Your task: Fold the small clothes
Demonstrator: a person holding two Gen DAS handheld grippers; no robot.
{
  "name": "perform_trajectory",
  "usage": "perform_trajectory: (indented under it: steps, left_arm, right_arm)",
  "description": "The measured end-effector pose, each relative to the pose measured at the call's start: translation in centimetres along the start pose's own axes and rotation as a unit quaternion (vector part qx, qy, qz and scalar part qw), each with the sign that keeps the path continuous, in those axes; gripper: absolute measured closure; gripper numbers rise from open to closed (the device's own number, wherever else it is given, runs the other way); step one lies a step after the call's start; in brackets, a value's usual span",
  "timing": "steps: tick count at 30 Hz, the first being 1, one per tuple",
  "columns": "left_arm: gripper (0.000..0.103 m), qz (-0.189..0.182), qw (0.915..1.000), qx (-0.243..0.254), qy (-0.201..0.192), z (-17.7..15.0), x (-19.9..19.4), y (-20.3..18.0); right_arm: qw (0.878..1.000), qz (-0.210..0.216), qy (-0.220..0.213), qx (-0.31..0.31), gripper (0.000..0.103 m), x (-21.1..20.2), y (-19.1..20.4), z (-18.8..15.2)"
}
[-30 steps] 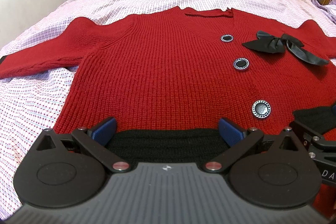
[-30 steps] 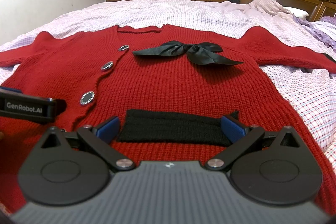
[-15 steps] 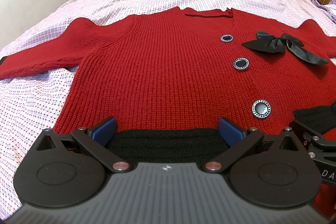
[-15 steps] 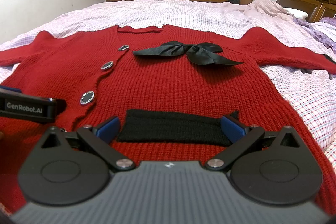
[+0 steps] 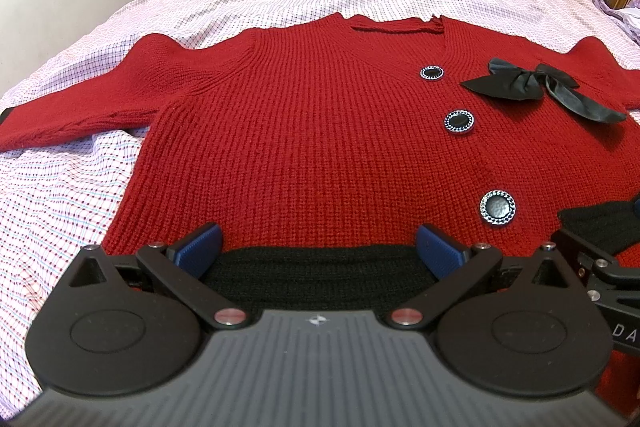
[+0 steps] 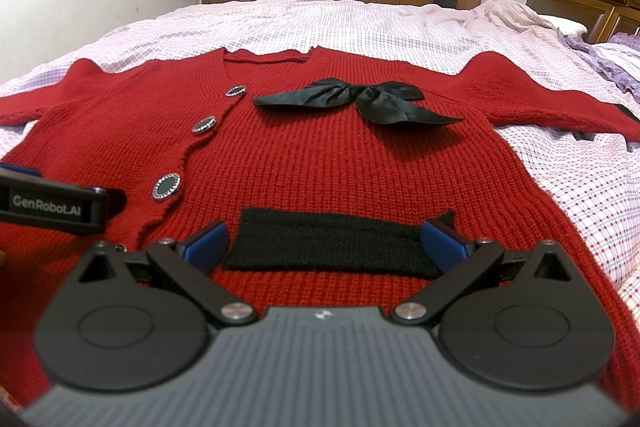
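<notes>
- Left wrist view shows the red knitted cardigan with three round buttons lying flat, front up, on the bed with the checked pink sheet; both sleeves are spread out to 9 and 3 o'clock.
- No fold is made yet, so I judge the whole folding is left.
- The left gripper is low at the black hem band, at 6 o'clock, jaws wide apart and holding nothing.
- The right gripper is low too, jaws apart on both sides of the black knitted pocket strip, not clamped on it.

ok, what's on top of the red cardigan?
On the red cardigan: a black satin bow, three round buttons and black knit pocket bands. Both open grippers, left and right, cover its near hem.
</notes>
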State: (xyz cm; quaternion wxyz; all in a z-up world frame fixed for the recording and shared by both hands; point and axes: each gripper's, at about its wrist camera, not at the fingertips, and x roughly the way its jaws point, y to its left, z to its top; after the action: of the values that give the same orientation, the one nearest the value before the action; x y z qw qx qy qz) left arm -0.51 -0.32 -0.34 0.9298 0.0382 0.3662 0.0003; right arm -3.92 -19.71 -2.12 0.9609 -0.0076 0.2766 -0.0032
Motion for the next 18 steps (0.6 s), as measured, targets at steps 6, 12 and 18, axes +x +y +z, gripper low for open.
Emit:
perform_trajectory:
  steps: [6,12,18]
  left_arm:
    - [0.0,0.0,1.0,0.0,0.0,-0.01,0.0,-0.02]
    - [0.0,-0.001,1.0,-0.001,0.001,0.09,-0.05,0.06]
    - [0.0,-0.003,1.0,-0.003,0.003,0.25,-0.04,0.17]
  right_arm:
    - [1.0,0.0,0.0,0.0,0.0,0.03,-0.03,0.01]
    - [1.0,0.002,0.002,0.002,0.0,0.04,-0.07,0.09]
    - [1.0,0.006,0.006,0.001,0.0,0.04,-0.24,0.45]
